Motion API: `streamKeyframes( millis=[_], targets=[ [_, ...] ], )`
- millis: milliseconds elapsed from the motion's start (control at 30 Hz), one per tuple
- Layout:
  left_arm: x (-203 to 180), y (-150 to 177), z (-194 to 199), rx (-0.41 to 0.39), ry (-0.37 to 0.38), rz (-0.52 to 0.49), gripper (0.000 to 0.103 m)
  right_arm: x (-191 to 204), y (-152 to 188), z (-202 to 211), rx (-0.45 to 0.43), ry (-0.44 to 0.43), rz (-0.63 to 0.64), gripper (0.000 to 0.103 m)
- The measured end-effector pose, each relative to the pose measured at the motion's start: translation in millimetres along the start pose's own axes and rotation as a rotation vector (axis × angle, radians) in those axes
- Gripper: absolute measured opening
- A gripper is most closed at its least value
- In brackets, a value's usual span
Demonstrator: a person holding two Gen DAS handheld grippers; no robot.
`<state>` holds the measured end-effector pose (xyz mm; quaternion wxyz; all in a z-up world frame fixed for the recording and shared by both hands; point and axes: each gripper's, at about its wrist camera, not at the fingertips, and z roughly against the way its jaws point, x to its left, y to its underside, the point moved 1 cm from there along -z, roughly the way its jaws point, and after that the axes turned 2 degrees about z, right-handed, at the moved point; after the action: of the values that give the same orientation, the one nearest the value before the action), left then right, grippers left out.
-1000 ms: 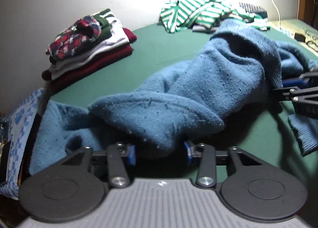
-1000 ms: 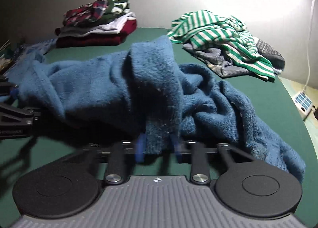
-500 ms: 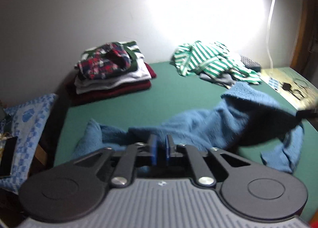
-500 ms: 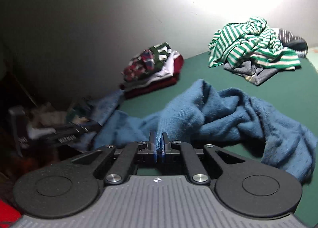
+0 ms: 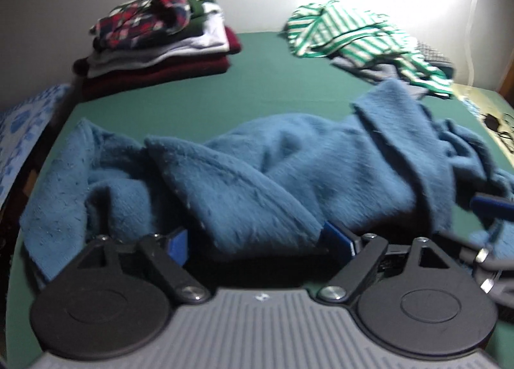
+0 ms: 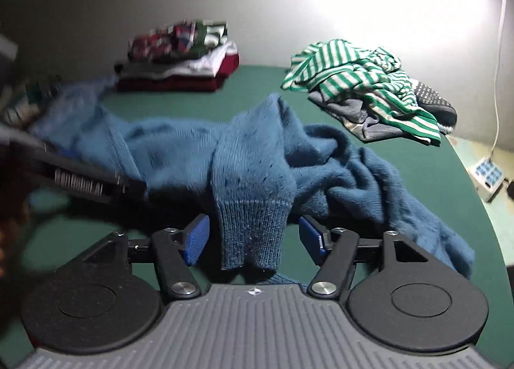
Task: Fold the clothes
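A blue knit sweater [image 5: 289, 169] lies crumpled across the green table [image 5: 244, 89]. My left gripper [image 5: 257, 240] is low over its near edge, jaws opening wide, with a thick fold lying loose between the blue pads [image 5: 178, 242]. My right gripper [image 6: 253, 238] straddles the ribbed sleeve cuff [image 6: 253, 234]. Its jaws are opening too, and a gap shows on both sides of the cuff. The left gripper [image 6: 80, 179] shows as a blur at the left of the right wrist view. The right gripper's blue pad [image 5: 491, 205] sits at the right edge of the left wrist view.
A stack of folded clothes [image 5: 160, 38] with a plaid shirt on top stands at the back left. A green-and-white striped garment [image 6: 359, 86] lies heaped on grey ones at the back right. A power strip [image 6: 488, 176] and a white cable [image 6: 499, 47] are off the table's right side.
Half a second ago both grippers were shut and drawn back from the sweater. Now both are down against it with jaws spread wide, a fold between the left pads and the cuff between the right.
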<state>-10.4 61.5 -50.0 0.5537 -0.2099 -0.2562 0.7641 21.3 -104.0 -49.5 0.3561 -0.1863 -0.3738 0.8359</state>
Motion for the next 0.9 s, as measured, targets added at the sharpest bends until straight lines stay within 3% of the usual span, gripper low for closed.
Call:
streamKeyframes(
  millis=[100,167,200,233,367,533,733,800,900],
  targets=[
    [5,-5,-2,0.011,0.022,0.013,0.076,-3,4,-24,0.052,0.056,0.025,0.064],
    [8,-7,0,0.006,0.034,0.011,0.068,-14,4,-27,0.051,0.046,-0.045,0.045],
    [8,-6,4,-0.001,0.036,0.001,0.065,-21,4,-26,0.052,0.026,-0.092,0.027],
    [9,-6,8,-0.007,0.038,-0.009,0.060,-27,3,-22,0.054,0.005,-0.139,0.021],
    [12,-9,27,-0.032,0.054,-0.039,0.039,-39,-8,6,0.017,-0.096,-0.241,0.019],
    [31,-20,60,-0.065,0.140,-0.008,0.024,-54,-33,50,-0.087,-0.284,-0.375,0.018],
    [64,-18,101,-0.073,0.245,0.027,0.022,-78,-43,95,-0.173,-0.526,-0.549,0.018],
    [72,-9,107,-0.059,0.242,0.008,0.022,-79,-34,102,-0.148,-0.543,-0.553,0.018],
    [86,10,104,-0.026,0.183,-0.018,0.022,-82,-9,101,-0.060,-0.492,-0.574,0.018]
  ],
)
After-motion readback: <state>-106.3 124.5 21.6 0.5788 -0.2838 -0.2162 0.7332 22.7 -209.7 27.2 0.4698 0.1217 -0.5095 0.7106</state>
